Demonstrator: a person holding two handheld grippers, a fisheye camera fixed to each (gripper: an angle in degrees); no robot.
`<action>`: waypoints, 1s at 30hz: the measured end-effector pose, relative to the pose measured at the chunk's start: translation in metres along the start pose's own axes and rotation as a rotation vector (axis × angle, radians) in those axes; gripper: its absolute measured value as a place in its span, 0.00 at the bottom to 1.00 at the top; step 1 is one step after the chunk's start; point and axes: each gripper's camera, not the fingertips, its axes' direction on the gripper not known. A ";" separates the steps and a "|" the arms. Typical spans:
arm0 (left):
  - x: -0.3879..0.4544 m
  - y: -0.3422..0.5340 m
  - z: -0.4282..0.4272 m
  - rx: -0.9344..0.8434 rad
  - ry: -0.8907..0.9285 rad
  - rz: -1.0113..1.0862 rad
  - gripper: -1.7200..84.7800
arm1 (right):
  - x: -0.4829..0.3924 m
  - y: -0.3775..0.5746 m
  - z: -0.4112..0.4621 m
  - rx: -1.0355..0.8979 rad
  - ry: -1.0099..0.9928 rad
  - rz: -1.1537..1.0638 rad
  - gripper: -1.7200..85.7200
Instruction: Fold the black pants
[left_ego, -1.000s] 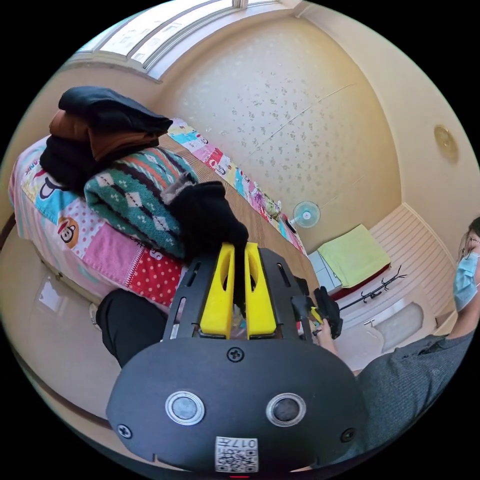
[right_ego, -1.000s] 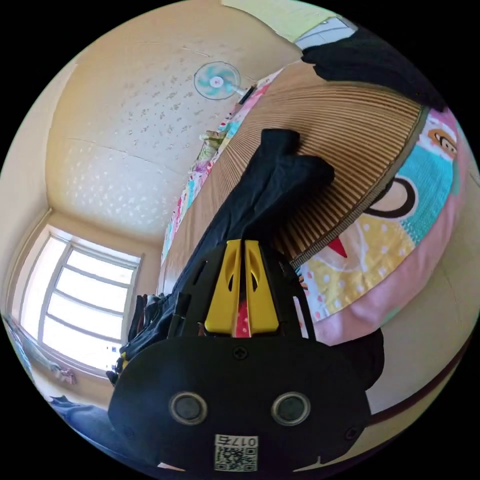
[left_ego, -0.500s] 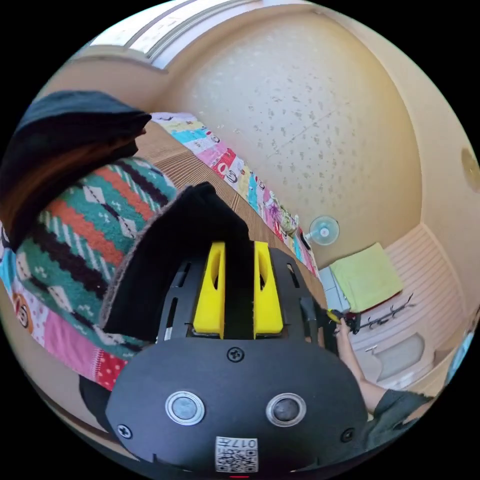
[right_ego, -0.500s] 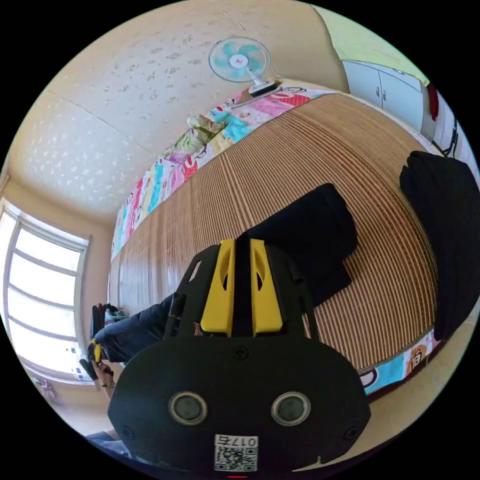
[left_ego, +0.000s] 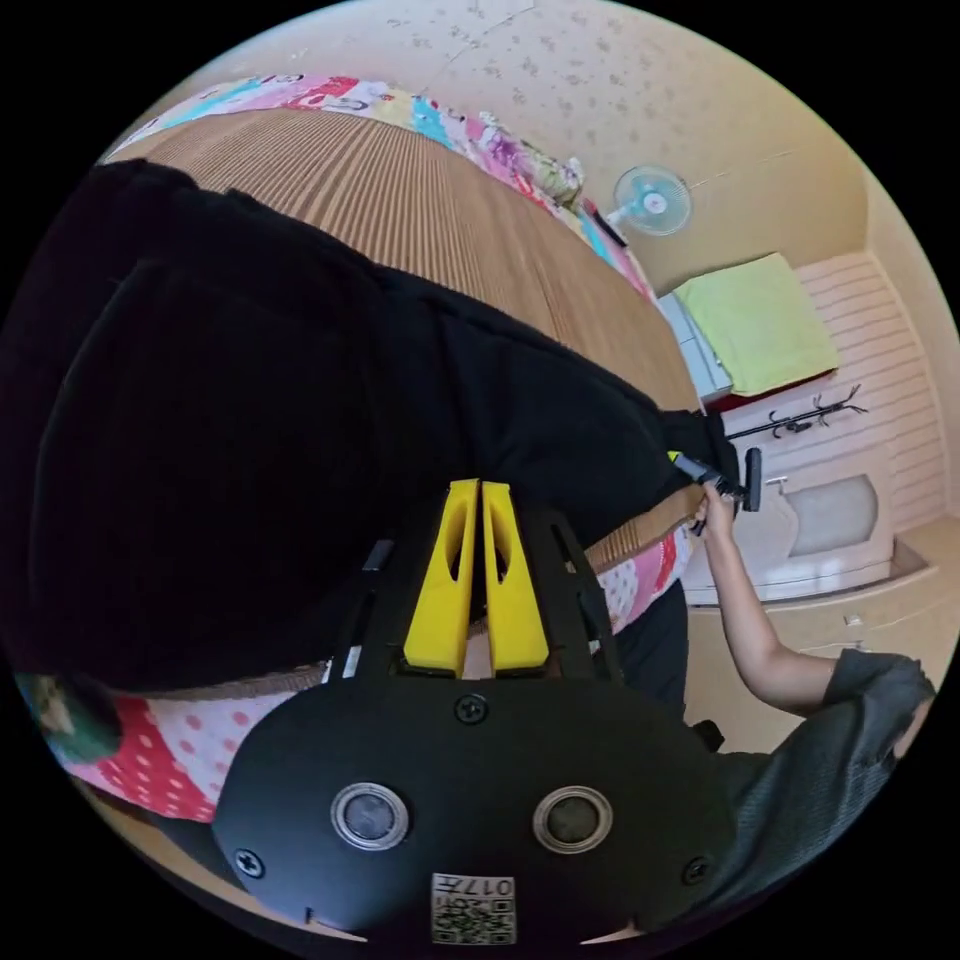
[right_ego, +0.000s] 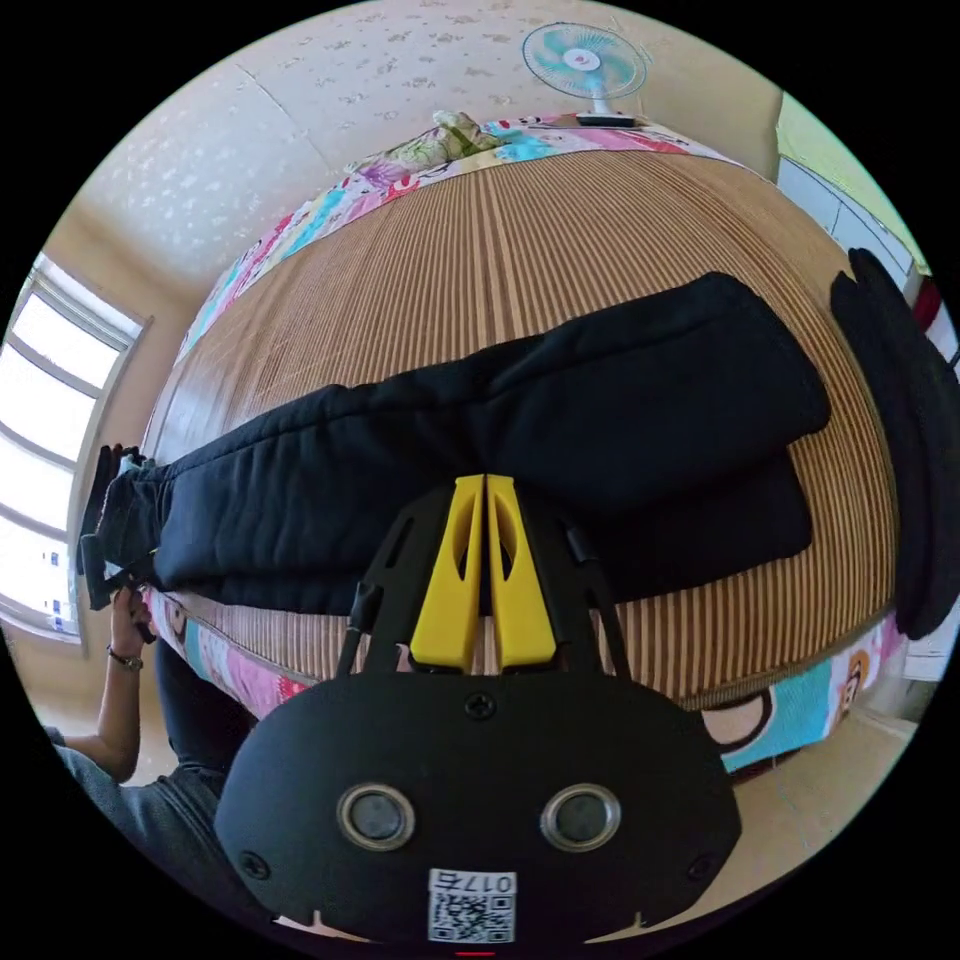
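I am laying the black pants (right_ego: 520, 440) lengthwise across the striped mat (right_ego: 520, 260) on the bed (right_ego: 790, 715), near its front edge, so the legs lie flat for the next fold. My left claw (left_ego: 481, 490) is clamped on the near edge of the pants at 1 end, its 2 yellow jaws almost together on the cloth. My right claw (right_ego: 484, 485) is likewise pinching the near edge at the other end, jaws nearly closed on black fabric. Holding both ends keeps the length taut, by my judgement. A second dark garment (right_ego: 900, 440) is lying apart at the mat's far end. A fan (right_ego: 585, 62) is standing beyond the bed.

Compared with 1.0 s ago: the pants were hanging bunched off the bed edge; they are now lying stretched along the mat. The stack of folded clothes has left the left gripper view.
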 end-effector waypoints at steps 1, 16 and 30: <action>0.004 0.011 0.006 -0.009 0.038 -0.004 0.01 | 0.010 0.018 -0.007 0.008 0.030 0.022 0.02; 0.022 0.106 -0.082 0.238 -0.109 -0.017 0.16 | 0.164 0.077 -0.064 0.238 -0.281 0.529 0.15; -0.062 0.134 -0.164 0.494 -0.137 -0.336 0.27 | 0.135 0.053 -0.113 0.182 -0.127 0.300 0.04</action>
